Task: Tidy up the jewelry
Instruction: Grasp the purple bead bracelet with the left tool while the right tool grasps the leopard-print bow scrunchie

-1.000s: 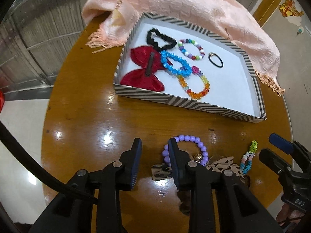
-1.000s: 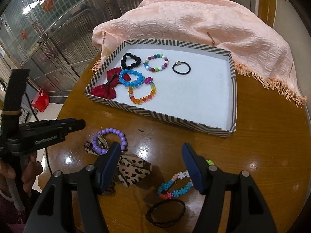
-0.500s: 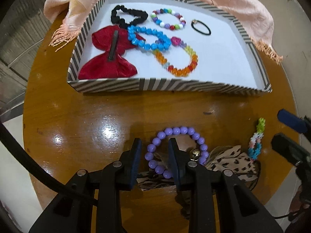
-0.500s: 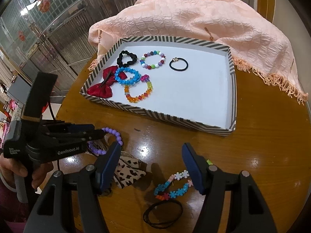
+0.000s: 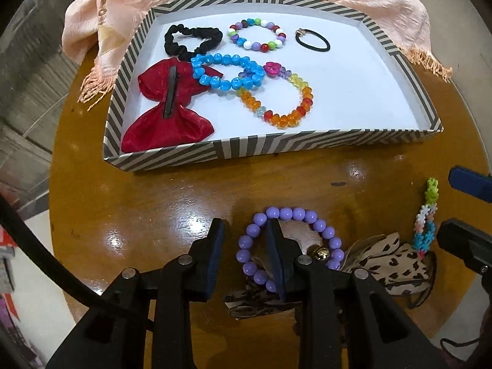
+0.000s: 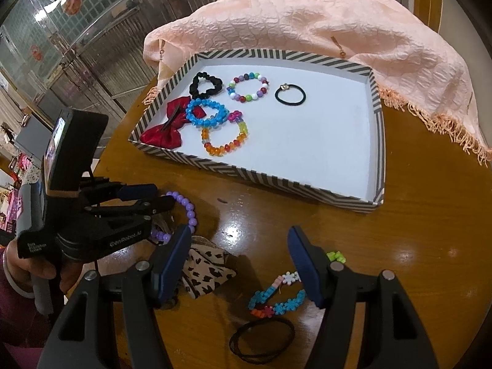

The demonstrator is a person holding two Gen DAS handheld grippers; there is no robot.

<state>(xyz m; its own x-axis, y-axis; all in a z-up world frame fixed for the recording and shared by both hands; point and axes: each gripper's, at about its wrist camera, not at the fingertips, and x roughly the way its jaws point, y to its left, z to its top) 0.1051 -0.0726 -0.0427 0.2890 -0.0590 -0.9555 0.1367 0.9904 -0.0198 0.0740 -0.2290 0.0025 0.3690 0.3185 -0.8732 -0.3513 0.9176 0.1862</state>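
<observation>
Worktop (image 5: 153, 203) carries your striped tray (image 5: 276, 149); near it lies the purple bead bracelet (image 5: 289, 240). Your left hand-held gripper (image 5: 244, 246) straddles its rim, jaws parted, ungripped. Your right hand-held gripper (image 6: 240, 264) hangs released over the flower bracelet (image 6: 276, 301).

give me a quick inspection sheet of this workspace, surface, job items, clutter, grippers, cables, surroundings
surface: round glossy wooden table, glare spots.
job's things: striped tray holds red bow, black scrunchie, blue bracelet, orange bracelet, multicolour bracelet, black hair tie. Outside it: purple bracelet, leopard-print bow, flower bracelet, thin black hair ties.
clutter: peach scarf draped behind the tray.
grippers: left gripper open, one finger inside the purple bracelet's loop; right gripper open, above the table.
cables: black cable at the left gripper.
surroundings: glass-block wall, metal shutters.
</observation>
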